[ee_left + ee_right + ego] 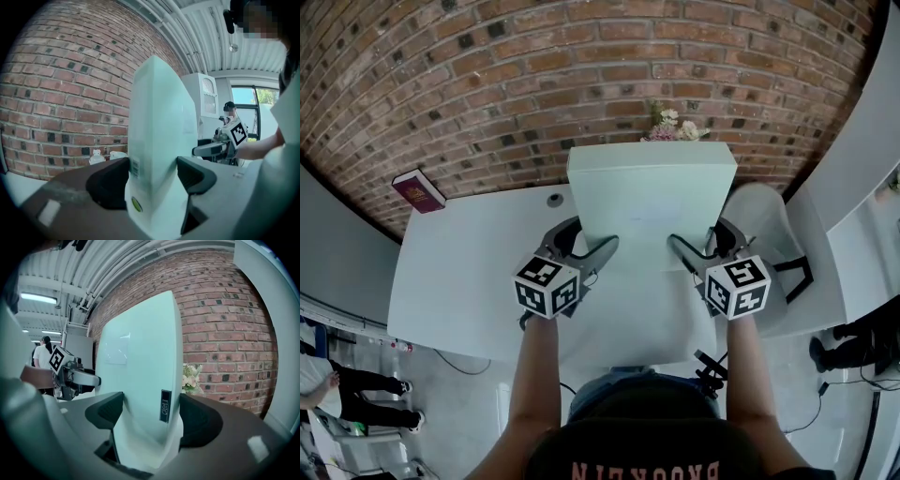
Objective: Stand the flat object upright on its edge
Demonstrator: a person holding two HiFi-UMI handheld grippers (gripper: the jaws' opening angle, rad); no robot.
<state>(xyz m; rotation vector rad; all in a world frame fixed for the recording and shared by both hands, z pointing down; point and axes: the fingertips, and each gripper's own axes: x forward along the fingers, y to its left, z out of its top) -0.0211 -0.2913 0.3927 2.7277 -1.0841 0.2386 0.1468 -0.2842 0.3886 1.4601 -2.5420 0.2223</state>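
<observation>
Over at the far left of the white worktop (459, 281) lies a red book (419, 191), well apart from the action and taking no part in it. Next along come the left tongs (154, 178), clenched on the left side edge of the flat object (652, 197), with the dark pads pressed against its two broad faces and a small barcode label just above the grip. The object itself, a pale and thin slab (a box or panel, I can't say which), is up between the two hands with its broad face rising towards the brick wall (487, 56) and its narrow side edges out to the left and right. From each gripper view it towers well above the pads, close to vertical. The right tongs (147, 413) are clamped on the opposite side edge in the same way, and a sprig of flowers (673, 125) shows behind the top corner. So the raising looks to be done, or near enough. What I can't see is the bottom edge, which the gripper bodies hide, so whether it is seated on the worktop is unclear. What remains, as I judge it, is to settle that edge squarely, test the balance, then let go on both sides. It is a thin thing and could tip either way.
</observation>
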